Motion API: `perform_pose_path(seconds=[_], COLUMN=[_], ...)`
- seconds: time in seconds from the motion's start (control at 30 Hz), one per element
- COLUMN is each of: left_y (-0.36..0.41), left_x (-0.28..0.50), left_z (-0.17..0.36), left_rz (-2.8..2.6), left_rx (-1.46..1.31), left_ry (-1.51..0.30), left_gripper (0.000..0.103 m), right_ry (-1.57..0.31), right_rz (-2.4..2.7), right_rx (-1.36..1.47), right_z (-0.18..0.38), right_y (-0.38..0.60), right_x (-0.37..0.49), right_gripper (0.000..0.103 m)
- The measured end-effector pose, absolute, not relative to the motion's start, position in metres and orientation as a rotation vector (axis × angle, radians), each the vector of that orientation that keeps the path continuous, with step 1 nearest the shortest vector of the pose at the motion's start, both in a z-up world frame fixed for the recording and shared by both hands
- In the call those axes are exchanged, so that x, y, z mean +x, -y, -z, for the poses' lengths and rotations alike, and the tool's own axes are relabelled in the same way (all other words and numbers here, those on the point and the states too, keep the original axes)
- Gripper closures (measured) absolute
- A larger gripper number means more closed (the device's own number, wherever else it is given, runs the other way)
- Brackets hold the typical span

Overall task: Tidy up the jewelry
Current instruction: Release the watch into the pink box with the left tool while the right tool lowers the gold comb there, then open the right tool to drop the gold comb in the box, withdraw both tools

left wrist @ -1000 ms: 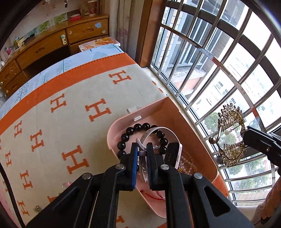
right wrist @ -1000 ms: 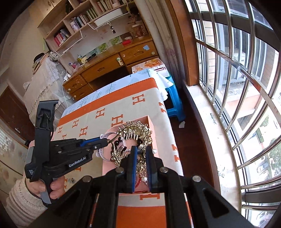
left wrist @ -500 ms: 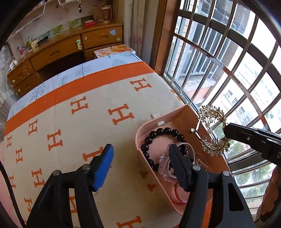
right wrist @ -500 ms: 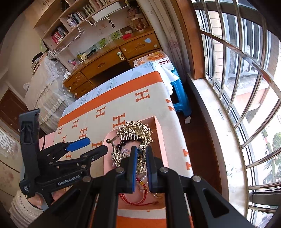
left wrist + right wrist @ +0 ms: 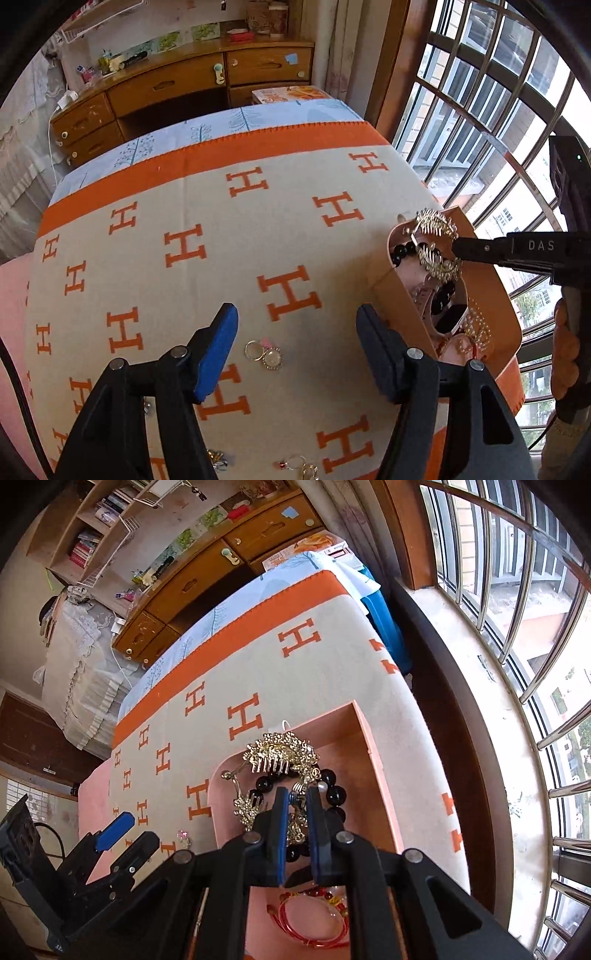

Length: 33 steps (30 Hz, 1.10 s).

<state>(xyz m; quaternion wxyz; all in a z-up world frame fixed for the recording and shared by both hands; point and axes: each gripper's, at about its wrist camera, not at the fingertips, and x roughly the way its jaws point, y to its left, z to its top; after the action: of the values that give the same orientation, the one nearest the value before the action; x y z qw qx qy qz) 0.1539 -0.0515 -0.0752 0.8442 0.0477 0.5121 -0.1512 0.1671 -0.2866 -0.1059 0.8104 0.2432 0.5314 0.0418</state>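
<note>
- Right wrist view: your right gripper [image 5: 297,805] has its fingers closed almost fully on the gold hair ornament [image 5: 280,755], gripping it at one metal end.
- The ornament hangs inside the pink jewelry box [image 5: 364,738], directly above the black bead bracelet [image 5: 334,794]. Whether it touches the beads cannot be determined.
- A red cord bracelet [image 5: 314,919] lies nearer the camera in the same box.
- Step in hand, as judged: depositing the ornament in the box.
- Next move calls for lowering until the ornament rests on the contents, then opening the fingers. Keep the comb teeth clear of the bead strand to prevent snagging.
- Left wrist view: your left gripper [image 5: 295,332] is wide open and holds nothing. It hovers above the blanket [image 5: 184,206], just beside the box [image 5: 491,295].
- Two small round charms [image 5: 264,354] lie on the blanket between the open fingers. More small pieces [image 5: 295,465] sit near the bottom edge.
- Judged next target for the left gripper: the charms, which call for a low, narrow pinch.
</note>
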Motion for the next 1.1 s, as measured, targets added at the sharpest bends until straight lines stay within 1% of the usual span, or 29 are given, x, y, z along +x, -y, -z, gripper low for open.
perform_pose_path(seconds=[0.07, 0.33, 0.5, 0.63, 0.77, 0.87, 1.1], left_y=[0.046, 0.035, 0.035, 0.036, 0.032, 0.027, 0.009], left_x=[0.154, 0.151, 0.147, 0.144, 0.141, 0.138, 0.129], left_z=[0.081, 0.088, 0.086, 0.083, 0.078, 0.075, 0.064], left_rz=[0.310, 0.315, 0.326, 0.332, 0.335, 0.325, 0.305], left_rx=[0.102, 0.069, 0.077, 0.091, 0.086, 0.085, 0.079], left_ry=[-1.108, -1.132, -1.117, -1.103, -1.088, -1.075, -1.060], left_gripper=[0.035, 0.033, 0.031, 0.025, 0.023, 0.018, 0.017], right_ry=[-1.159, -1.201, -1.214, -1.177, -1.139, -1.125, -1.066], right_rz=[-0.074, -0.056, -0.032, -0.019, -0.029, -0.043, -0.072], right_rx=[0.507, 0.407, 0.323, 0.357, 0.391, 0.384, 0.335], right_z=[0.109, 0.115, 0.110, 0.101, 0.093, 0.088, 0.070], right_y=[0.283, 0.270, 0.266, 0.272, 0.273, 0.268, 0.250], right_x=[0.171, 0.172, 0.165, 0.160, 0.153, 0.146, 0.126], right_gripper=[0.093, 0.093, 0.093, 0.093, 0.092, 0.092, 0.091])
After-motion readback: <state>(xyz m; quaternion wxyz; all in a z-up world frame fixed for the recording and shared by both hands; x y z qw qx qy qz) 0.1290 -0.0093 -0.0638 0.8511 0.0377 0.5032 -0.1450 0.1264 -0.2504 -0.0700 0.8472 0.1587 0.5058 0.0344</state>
